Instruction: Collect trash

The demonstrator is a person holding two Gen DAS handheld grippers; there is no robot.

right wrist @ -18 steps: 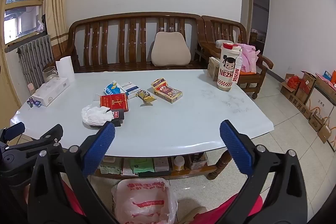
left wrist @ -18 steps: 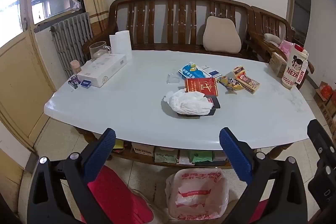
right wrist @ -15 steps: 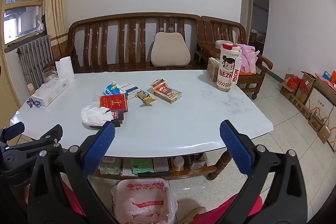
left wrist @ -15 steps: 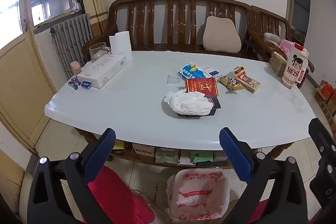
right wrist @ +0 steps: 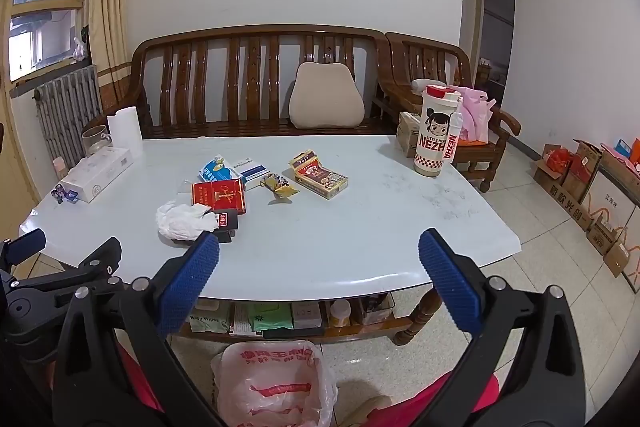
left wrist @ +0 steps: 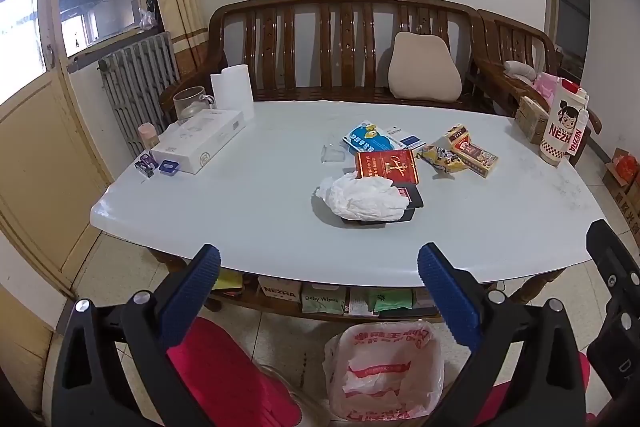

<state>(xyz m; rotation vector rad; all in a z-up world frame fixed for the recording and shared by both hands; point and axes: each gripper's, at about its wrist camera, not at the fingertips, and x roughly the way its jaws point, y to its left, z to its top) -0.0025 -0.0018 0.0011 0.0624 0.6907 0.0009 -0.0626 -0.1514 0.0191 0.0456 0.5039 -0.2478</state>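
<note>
1. Near the front edge of the worktop [left wrist: 240,211], both grippers hang short of the trash, so the judged step is the opening approach: nothing has been picked up yet.
2. The left gripper [left wrist: 318,291] has its jaws spread wide and holds nothing; the right gripper [right wrist: 318,287] is likewise wide open and empty.
3. The crumpled white tissue [left wrist: 362,199] lies on a black tray [left wrist: 412,205] at mid-worktop, beyond the left jaws and slightly right of their centre line, well apart from them.
4. From the right wrist view the same tissue [right wrist: 184,221] sits just beyond the left blue pad, left of the gap.
5. A crinkled yellow wrapper [right wrist: 280,187] lies farther back, between a red box [right wrist: 220,195] and a printed carton [right wrist: 320,175].
6. A bag-lined bin [left wrist: 384,373] stands on the floor below the near edge, under both grippers.
7. The next move likely calls for reaching forward over the edge, centring the tissue between one pair of jaws, and closing gently, since soft paper crushes easily and may drag the tray.
</note>
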